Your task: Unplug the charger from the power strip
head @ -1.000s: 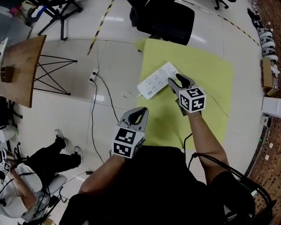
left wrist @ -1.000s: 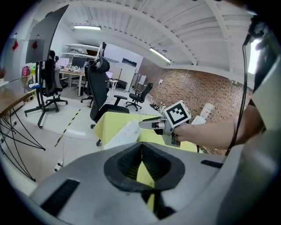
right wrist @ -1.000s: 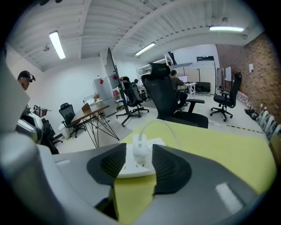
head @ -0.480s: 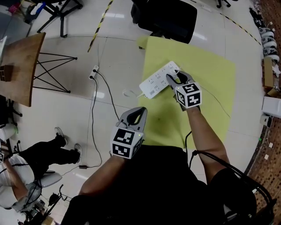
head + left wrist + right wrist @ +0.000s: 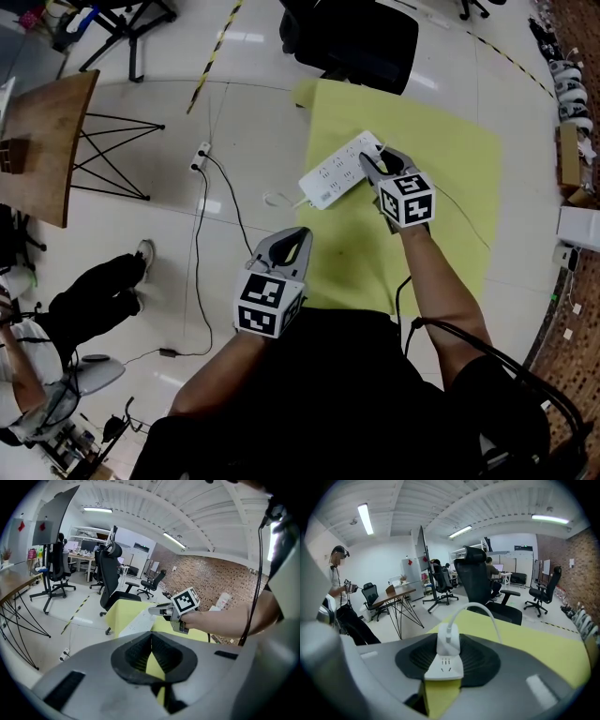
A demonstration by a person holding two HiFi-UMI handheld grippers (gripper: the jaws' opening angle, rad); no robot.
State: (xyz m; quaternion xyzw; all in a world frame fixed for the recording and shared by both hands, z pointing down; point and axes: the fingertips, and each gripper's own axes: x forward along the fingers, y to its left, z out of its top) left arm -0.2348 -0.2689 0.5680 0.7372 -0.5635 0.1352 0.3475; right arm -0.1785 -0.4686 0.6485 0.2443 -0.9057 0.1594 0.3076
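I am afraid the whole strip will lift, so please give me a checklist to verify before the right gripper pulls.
1. Charger between the right gripper's jaws: ok; they have just been closing.
2. Grip firm on the charger: cannot tell.
3. Charger seated in the power strip: ok.
4. Left gripper steadying the power strip: not ok; it hovers shut, empty, apart from it.
5. Charger's cable clear of the jaws: ok.

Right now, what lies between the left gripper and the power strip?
Only bare yellow mat and a sliver of floor, as the head view shows.
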